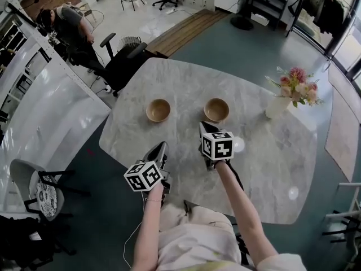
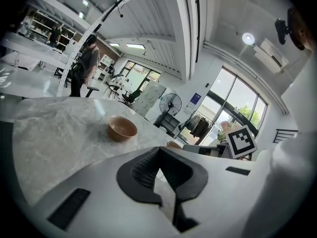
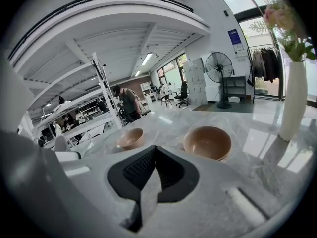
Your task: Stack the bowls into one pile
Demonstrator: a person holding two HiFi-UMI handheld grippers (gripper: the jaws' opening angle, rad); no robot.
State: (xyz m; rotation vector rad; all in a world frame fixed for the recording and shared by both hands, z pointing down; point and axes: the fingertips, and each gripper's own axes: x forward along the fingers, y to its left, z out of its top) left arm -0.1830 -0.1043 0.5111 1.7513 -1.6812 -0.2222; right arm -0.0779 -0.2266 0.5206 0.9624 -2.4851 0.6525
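My left gripper [image 2: 158, 149] and right gripper [image 3: 155, 148] both have ribbed black fingers pressed together, empty; one smooth round tan bowl [image 1: 158, 110] and another tan bowl [image 1: 216, 109] sit apart on the grey marble bench [image 1: 271, 157]

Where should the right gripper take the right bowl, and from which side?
Take the right bowl by the rim nearest the right gripper, coming down from that side. It stands upright, open and thin-walled, so one jaw fits inside, one outside. That gripper is shut; open it first.
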